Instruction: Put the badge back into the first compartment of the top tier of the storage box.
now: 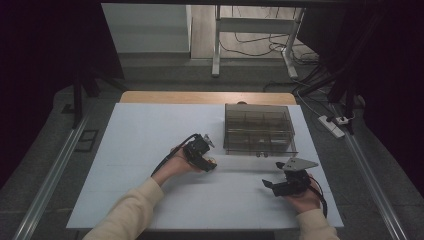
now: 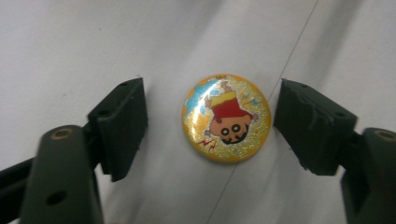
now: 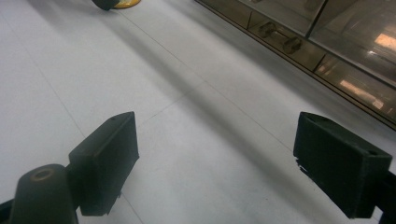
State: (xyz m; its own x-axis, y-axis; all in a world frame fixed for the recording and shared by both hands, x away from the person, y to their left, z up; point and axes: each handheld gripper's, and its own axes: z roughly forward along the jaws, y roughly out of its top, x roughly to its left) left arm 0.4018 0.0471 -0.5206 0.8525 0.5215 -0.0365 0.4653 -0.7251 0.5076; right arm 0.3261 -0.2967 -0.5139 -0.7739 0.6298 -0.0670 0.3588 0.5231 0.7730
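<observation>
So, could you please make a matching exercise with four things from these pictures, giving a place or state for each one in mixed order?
Column one:
1. round badge
2. left tongs
3. right tongs
4. clear drawer box

Column two:
A. stands at the far right part of the white table
B. open, with nothing but bare table between the jaws
C. lies flat on the table, yellow, with a cartoon figure on it
D. jaws on both sides of the badge, not touching it

Pairs: 1-C, 2-D, 3-B, 4-A

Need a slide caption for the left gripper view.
Left gripper straddles a yellow cartoon badge on the white table, jaws not touching it.
</observation>
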